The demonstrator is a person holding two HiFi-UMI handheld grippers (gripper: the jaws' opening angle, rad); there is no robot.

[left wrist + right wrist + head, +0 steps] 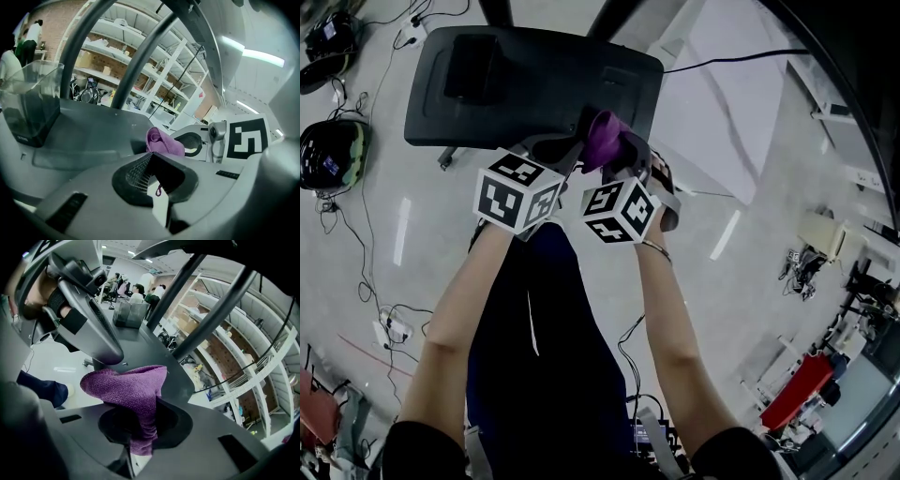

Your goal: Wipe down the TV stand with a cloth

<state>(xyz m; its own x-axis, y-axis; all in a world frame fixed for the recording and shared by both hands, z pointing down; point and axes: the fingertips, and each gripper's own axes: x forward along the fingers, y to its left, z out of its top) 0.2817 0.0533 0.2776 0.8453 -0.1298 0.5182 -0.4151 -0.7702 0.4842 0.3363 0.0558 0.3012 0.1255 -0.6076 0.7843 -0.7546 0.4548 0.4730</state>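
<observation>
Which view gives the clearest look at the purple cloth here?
Right gripper view: the purple cloth fills the centre, clamped by the right gripper. The left gripper view shows only a small bunch; the head view shows just a purple sliver.

The dark grey plastic base of the TV stand [546, 94] [93, 133] [140, 341] stands on a pale grey glossy floor [722, 197], and two dark slanted poles [133, 63] [213, 315] rise from it. A dark see-through box [473, 67] [30, 105] [129, 314] sits directly on the base, near one end. On the floor beside the base lie thin black cables [366, 239] and a black rounded helmet-like thing [333, 155].
</observation>
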